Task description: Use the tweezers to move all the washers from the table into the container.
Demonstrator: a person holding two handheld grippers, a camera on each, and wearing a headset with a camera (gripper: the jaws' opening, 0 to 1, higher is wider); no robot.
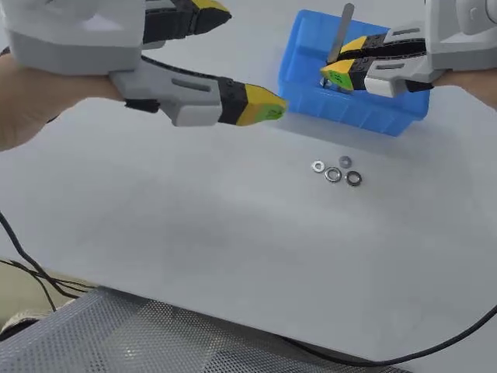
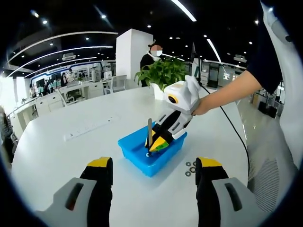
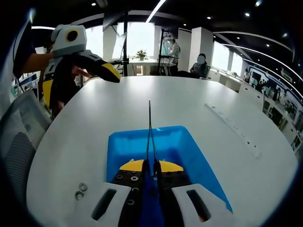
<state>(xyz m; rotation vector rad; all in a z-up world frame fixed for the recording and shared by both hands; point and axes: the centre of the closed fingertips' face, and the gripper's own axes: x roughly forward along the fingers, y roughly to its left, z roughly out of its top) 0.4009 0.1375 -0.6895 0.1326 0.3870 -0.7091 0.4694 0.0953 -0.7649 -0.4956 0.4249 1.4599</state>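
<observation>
Several small metal washers lie in a cluster on the grey table, just in front of the blue container. They also show as washers in the left gripper view and as washers in the right gripper view. My right gripper hangs over the container, shut on thin metal tweezers. The tweezers reach out from the jaws above the container. My left gripper hovers open and holds nothing, left of the container. The tweezers' tips are too small to tell what they hold.
The wide grey table runs toward me, and a mesh chair back sits at its near edge. A cable trails over the front right. A potted plant and a person stand beyond the table.
</observation>
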